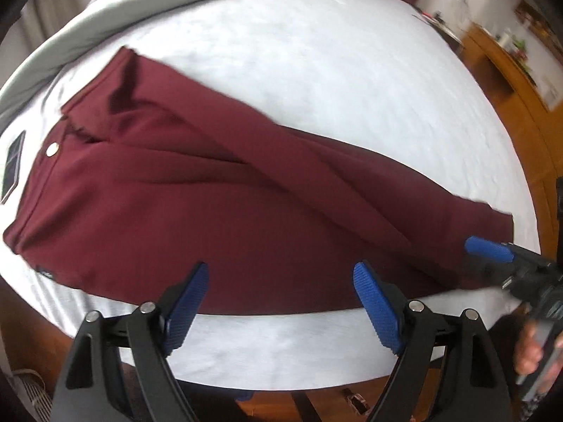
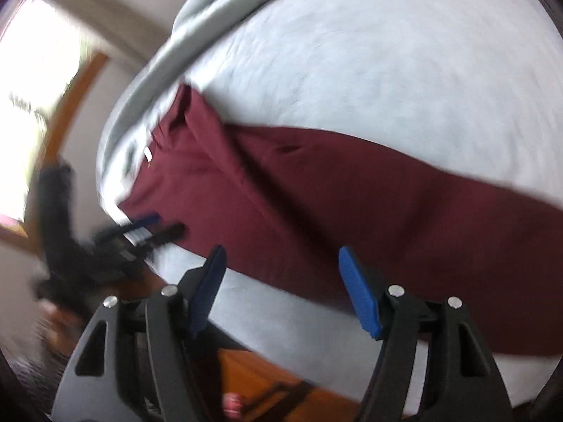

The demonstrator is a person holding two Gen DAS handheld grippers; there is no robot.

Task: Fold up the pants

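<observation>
- Left claw (image 1: 281,302) spread wide, holding nothing, hovering over the near edge of the pants (image 1: 218,211)
- Right claw (image 2: 281,292) likewise spread and empty, near the hem
- Pants lie lengthwise on the white bed (image 1: 316,81), one leg over the other
- Risk: pinching only the top layer would drag the legs apart
- Phone (image 1: 12,165) beside the waistband could get swept off
</observation>
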